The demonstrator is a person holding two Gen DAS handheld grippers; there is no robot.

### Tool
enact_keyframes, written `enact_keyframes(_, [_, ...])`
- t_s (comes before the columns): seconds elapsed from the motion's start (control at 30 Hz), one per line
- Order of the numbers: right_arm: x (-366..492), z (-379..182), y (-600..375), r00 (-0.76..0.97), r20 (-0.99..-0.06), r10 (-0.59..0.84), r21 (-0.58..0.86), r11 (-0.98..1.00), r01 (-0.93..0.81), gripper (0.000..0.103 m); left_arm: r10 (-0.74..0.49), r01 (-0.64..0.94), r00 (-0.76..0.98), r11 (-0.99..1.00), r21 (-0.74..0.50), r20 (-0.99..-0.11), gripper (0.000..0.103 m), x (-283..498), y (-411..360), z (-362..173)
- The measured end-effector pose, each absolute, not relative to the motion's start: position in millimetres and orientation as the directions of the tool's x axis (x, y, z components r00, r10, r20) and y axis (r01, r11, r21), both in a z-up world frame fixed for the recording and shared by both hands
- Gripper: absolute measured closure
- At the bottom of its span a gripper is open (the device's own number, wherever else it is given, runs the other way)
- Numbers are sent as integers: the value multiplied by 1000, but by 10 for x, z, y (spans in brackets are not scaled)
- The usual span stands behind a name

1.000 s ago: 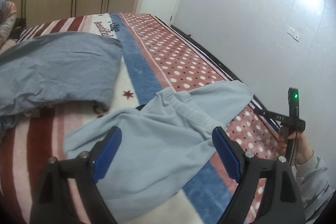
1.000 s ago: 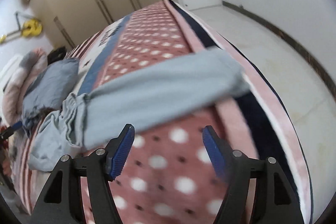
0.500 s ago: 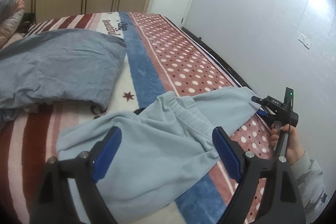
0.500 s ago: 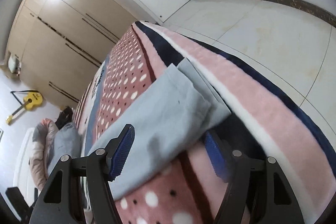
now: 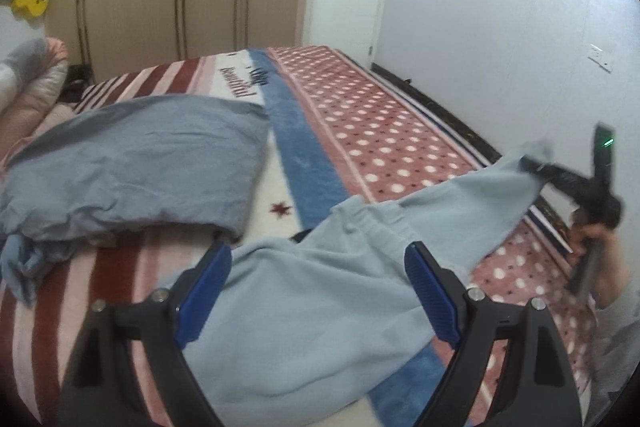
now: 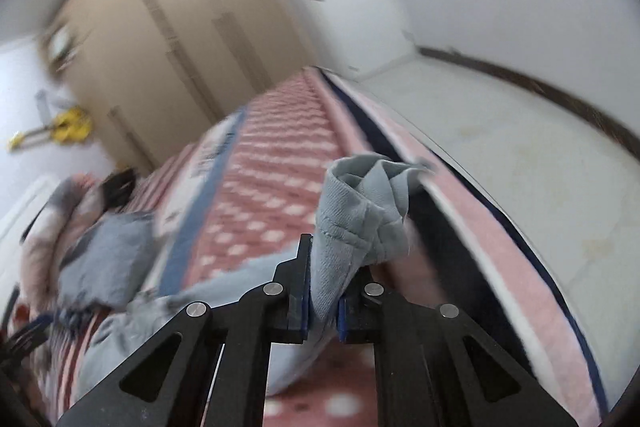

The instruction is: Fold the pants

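The light blue sweatpants (image 5: 320, 299) lie across the lower middle of the left wrist view, on the striped and dotted blanket (image 5: 380, 131) of the bed, with the elastic waistband bunched near the centre and one leg running up to the right edge of the frame. There the right tongs (image 6: 323, 301) are pressed together on the leg's hem; in the right wrist view the cuff (image 6: 360, 211) stands crumpled above the blue pads, lifted off the blanket near the bed's edge. The left tongs (image 5: 318, 291) are spread wide over the seat of the pants, gripping nothing.

The step in hand looks like carrying the lifted leg over onto the other one. To do it well, I would keep the hem pinched firmly and sweep it in a low arc toward the lower left of the left wrist view, so the cloth lays flat rather than rolling. The left tongs would best press or pinch the waistband to anchor it, since soft fleece drags easily on a plush blanket. The grey pillow (image 5: 132, 163) in the left half of the frame sits close to the waistband; the fold should land short of it. Line hem to hem before letting go.
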State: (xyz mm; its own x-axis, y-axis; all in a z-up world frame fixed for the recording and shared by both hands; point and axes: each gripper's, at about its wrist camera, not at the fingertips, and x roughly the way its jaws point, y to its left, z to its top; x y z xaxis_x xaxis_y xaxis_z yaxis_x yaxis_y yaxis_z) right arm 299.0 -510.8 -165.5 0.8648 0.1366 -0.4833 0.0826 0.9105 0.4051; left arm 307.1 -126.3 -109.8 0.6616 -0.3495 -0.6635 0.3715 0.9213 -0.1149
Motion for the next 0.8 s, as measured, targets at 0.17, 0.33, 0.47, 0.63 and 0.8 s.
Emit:
enact_keyframes(0.17, [2983,-1159,-4293,859,-439,264,318,940,-126,100,-320,303,674,942,-146,-666,17,3077,-890,-1142])
enact_keyframes(0.33, [3030,-895,-3293,803,-436,407,256,911,-323,100,-270,244,722,961,-131,-637,17,2973,-473,-1018])
enact_keyframes(0.47, [3049,-915,-2454,726,-458,514,233,857,-459,100,-237,208,744,971,-121,-625,17,2908,-157,-914])
enact_keyframes(0.63, [3119,-1263,-1572,640,-542,544,192,822,-536,100,-211,175,762,977,-119,-613,17,2822,170,-892])
enact_keyframes(0.8, [3207,-1826,-1103,563,-644,517,170,815,-554,100,-196,150,756,981,-126,-625,17,2803,377,-1001])
